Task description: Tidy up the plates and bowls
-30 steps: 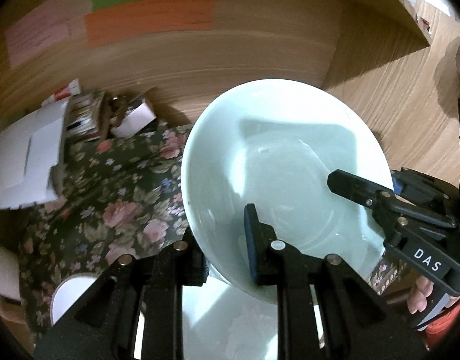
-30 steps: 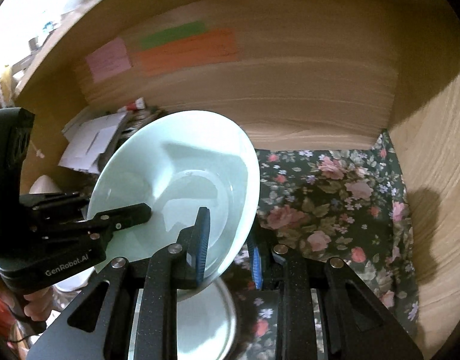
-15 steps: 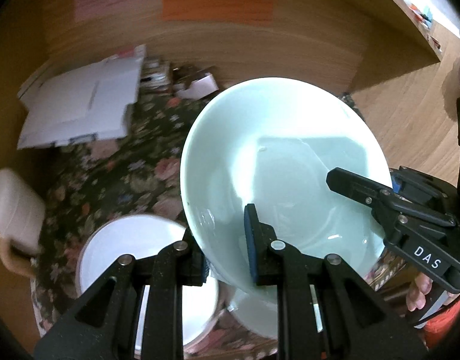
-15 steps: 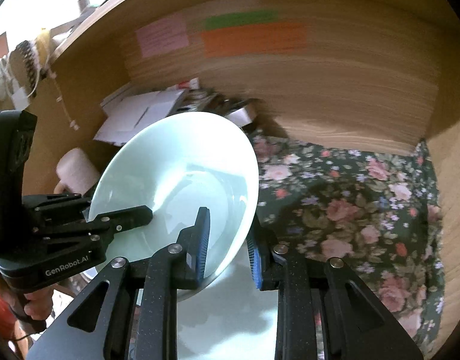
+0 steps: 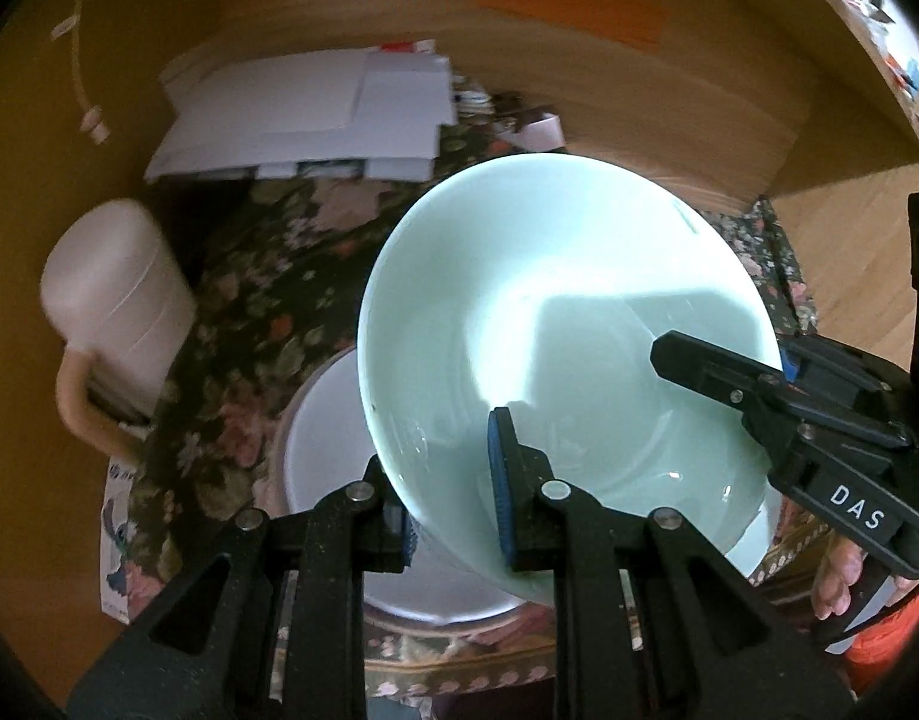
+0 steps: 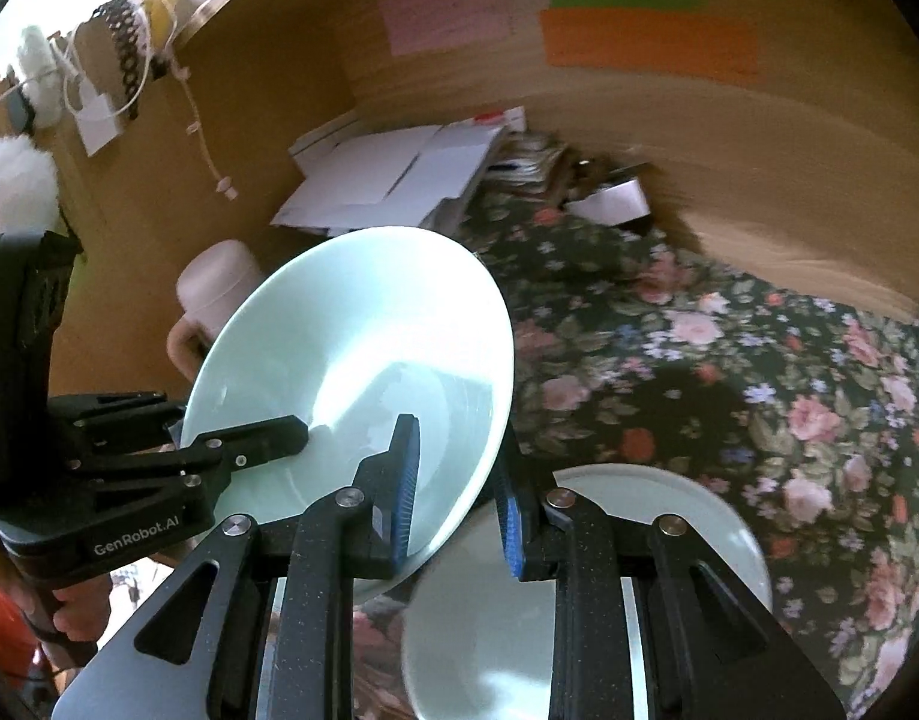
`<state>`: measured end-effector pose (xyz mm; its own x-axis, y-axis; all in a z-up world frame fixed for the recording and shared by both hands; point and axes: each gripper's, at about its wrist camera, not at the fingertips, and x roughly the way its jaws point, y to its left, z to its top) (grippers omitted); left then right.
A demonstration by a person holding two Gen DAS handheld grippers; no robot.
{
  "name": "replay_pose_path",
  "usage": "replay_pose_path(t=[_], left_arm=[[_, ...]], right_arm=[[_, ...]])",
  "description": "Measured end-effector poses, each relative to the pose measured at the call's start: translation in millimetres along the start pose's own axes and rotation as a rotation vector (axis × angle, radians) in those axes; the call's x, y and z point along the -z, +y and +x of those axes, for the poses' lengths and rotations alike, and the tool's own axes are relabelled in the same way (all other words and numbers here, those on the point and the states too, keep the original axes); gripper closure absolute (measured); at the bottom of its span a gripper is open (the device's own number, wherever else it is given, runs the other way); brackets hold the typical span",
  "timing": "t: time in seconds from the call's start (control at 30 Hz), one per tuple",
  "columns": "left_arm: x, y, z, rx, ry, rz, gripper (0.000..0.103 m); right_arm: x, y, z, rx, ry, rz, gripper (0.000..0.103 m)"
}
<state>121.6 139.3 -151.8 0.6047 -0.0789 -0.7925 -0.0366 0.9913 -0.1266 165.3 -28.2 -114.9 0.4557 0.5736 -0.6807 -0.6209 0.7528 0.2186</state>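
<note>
Pale green bowl (image 5: pixel 555 324) held tilted above the floral-clothed worktop (image 6: pixel 759 372), left gripper (image 5: pixel 453 504) clamped on its near rim, right gripper (image 6: pixel 453 480) clamped on the opposite rim, white plate (image 5: pixel 321 450) beneath, pale green plate (image 6: pixel 687 516) beside, papers (image 5: pixel 315 114) behind

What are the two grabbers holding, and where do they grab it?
Both hold one pale green bowl by its rim: the left hand-held gripper clamps the near edge, the right hand-held gripper the opposite edge.

One bowl (image 5: pixel 555 324), two plates (image 5: pixel 321 450) (image 6: pixel 687 516), one mug (image 5: pixel 111 312)
</note>
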Motion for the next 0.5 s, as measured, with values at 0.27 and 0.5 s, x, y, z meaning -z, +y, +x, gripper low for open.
replay_pose_path(t=[0.27,0.5], left_arm=[[17,25,2,-0.022,0.023,-0.036,0.083],[26,34,9,-0.024,0.028,-0.042,0.083]], right_arm=[[4,14,23,-0.047,0.048,-0.01,0.081],[10,17,37,-0.07,0.086,0.006,0.081]])
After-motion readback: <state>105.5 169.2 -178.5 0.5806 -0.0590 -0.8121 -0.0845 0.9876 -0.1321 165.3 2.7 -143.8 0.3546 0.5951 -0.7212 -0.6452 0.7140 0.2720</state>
